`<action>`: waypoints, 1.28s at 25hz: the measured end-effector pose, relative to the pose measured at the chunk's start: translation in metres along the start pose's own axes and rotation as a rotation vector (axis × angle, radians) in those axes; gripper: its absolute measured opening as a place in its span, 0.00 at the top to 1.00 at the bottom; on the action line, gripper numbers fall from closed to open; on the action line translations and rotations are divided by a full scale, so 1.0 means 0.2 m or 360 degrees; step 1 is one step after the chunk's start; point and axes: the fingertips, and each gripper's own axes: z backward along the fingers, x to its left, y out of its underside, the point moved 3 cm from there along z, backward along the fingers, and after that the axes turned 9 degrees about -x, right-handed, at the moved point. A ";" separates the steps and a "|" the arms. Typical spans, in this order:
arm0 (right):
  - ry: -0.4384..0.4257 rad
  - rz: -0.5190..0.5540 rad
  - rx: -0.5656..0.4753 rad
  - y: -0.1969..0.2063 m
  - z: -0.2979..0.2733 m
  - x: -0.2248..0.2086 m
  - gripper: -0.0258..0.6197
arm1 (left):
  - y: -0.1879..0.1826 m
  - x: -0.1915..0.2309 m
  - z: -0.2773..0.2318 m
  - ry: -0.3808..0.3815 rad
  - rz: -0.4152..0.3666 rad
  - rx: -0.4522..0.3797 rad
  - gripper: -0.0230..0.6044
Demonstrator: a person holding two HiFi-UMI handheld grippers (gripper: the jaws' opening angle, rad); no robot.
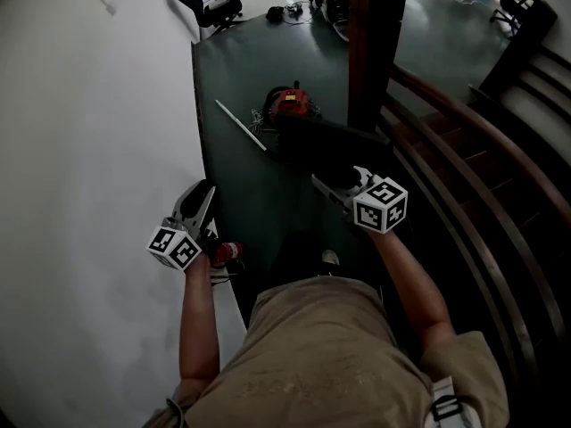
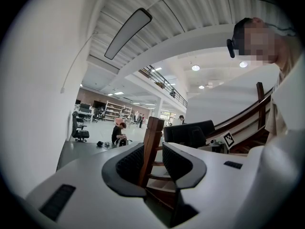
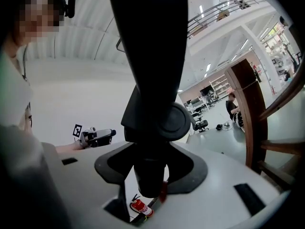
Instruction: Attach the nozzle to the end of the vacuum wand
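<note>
Dark floor (image 1: 239,190), wooden stairs (image 1: 535,92) — right hand-held gripper (image 3: 151,171) grasping nozzle (image 3: 152,80), left hand-held gripper (image 2: 153,163) released

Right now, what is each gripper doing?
Left gripper: jaws open, nothing between them.
Right gripper: jaws shut on the black nozzle.

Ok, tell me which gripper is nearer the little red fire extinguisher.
Left. The left gripper hangs close by the fire extinguisher, open and empty; the right gripper, shut on the black nozzle, is farther off to its right.
</note>
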 end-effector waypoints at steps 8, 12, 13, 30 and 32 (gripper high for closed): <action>-0.0003 -0.0035 -0.0034 0.02 -0.01 0.03 0.66 | 0.02 0.06 0.04 0.0005 0.0019 0.0004 0.76; 0.0001 -0.0066 -0.0036 0.02 -0.04 0.03 0.66 | 0.02 0.14 0.09 -0.0028 0.0042 -0.0032 0.75; 0.0003 -0.0074 -0.0039 0.02 -0.06 0.03 0.66 | 0.01 0.16 0.11 -0.0034 0.0042 -0.0039 0.75; -0.0110 -0.0124 -0.0169 -0.17 -0.94 -0.17 0.66 | 0.06 1.12 -0.05 -0.0229 0.0237 -0.0102 0.75; -0.0127 -0.0121 -0.0180 -0.20 -1.11 -0.21 0.66 | 0.02 1.28 -0.13 -0.0226 0.0223 -0.0103 0.75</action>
